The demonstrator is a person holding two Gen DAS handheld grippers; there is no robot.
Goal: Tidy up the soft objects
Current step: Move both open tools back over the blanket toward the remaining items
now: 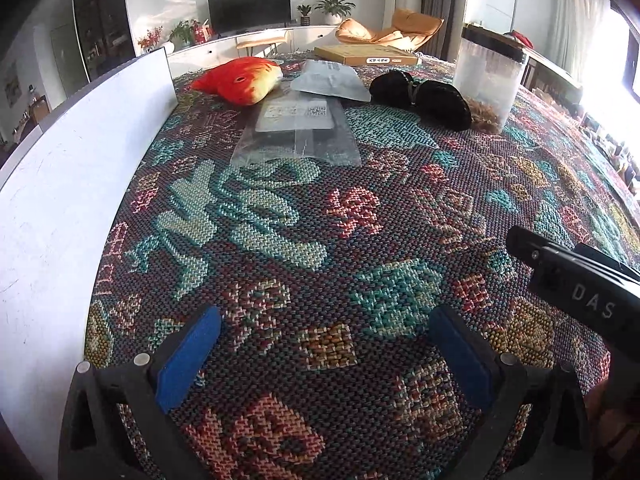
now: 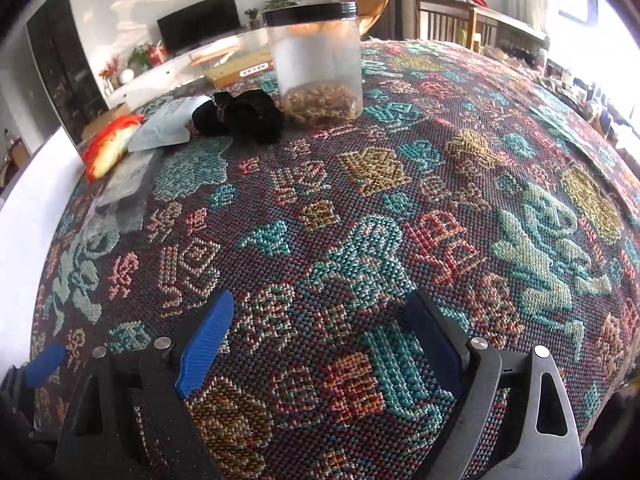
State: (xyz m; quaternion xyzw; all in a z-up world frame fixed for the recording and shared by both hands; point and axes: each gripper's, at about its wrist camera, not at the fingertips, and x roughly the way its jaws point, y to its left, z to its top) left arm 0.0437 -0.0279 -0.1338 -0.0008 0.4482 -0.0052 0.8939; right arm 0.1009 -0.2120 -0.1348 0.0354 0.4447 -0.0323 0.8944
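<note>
left wrist view looks down the table from the near end, and the left gripper [image 1: 326,354] sits low over the woven tablecloth [image 1: 320,240] with its blue pads [image 1: 188,356] spread wide apart and nothing between them. the right gripper [image 2: 320,344] is the same in its own view: fingers apart, empty, only patterned cloth in the gap.

every soft thing lies at the far end, well apart from both sets of fingers. the orange plush fish [image 1: 240,78] lies ahead and to the left of the left gripper, just beside the end of the white board [image 1: 80,152], its long axis running across the view with the eye toward the right. the black fuzzy bundle [image 1: 420,98] lies ahead and slightly right, long axis slanting down to the right, touching or nearly touching the base of the clear jar with the black lid [image 2: 316,60]. between fish and bundle lie a grey mailer pouch [image 1: 330,80] and a clear plastic bag [image 1: 296,132].

from the right wrist view the black bundle is ahead and a little left, while the fish is far off to the left edge. so i'd judge the right hand better placed for the bundle and the left hand for the fish; either needs a long forward reach first.
</note>
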